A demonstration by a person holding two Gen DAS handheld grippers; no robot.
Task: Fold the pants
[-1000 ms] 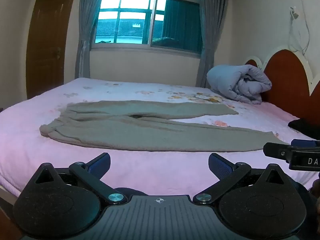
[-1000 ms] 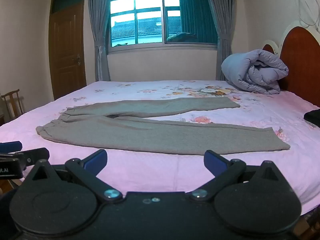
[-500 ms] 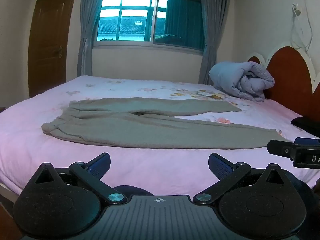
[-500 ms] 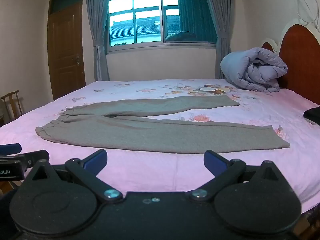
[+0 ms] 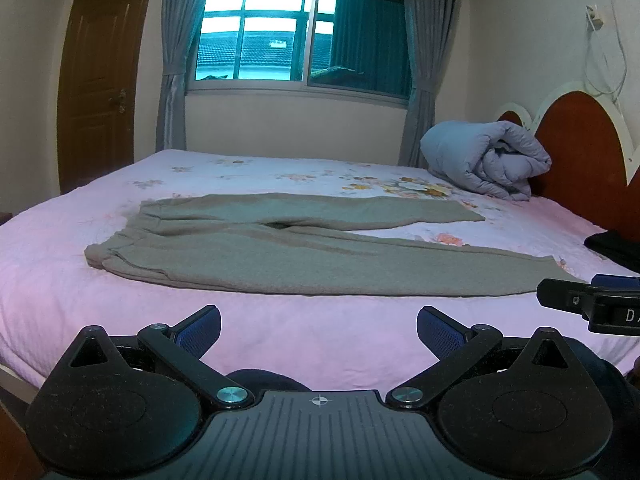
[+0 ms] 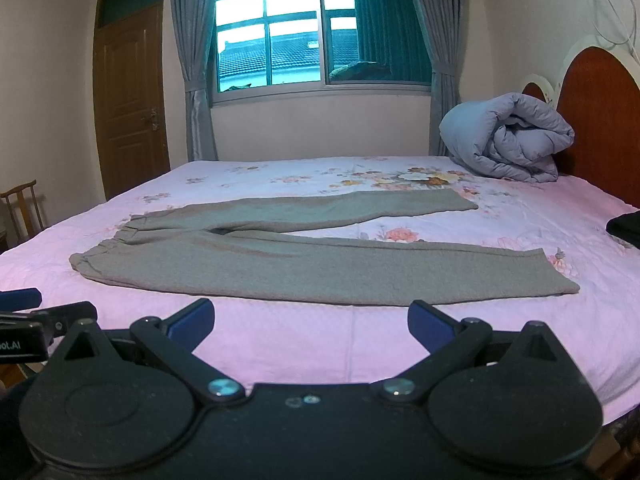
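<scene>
Grey-brown pants (image 5: pixel 304 256) lie flat on the pink bed (image 5: pixel 60 292), waistband at the left, both legs spread apart and pointing right. They also show in the right wrist view (image 6: pixel 320 268). My left gripper (image 5: pixel 318 330) is open and empty, held over the bed's near edge, short of the pants. My right gripper (image 6: pixel 310 326) is open and empty too, in front of the near leg. Each gripper's tip shows at the edge of the other's view.
A rolled grey-blue quilt (image 5: pixel 484 160) lies by the red headboard (image 5: pixel 580 148) at the far right. A dark garment (image 5: pixel 616 246) sits at the bed's right edge. A wooden chair (image 6: pixel 24 208) and a door (image 6: pixel 128 92) stand at the left.
Both cameras have tilted up slightly, so the pants sit lower in view. Both grippers stay open and empty.
</scene>
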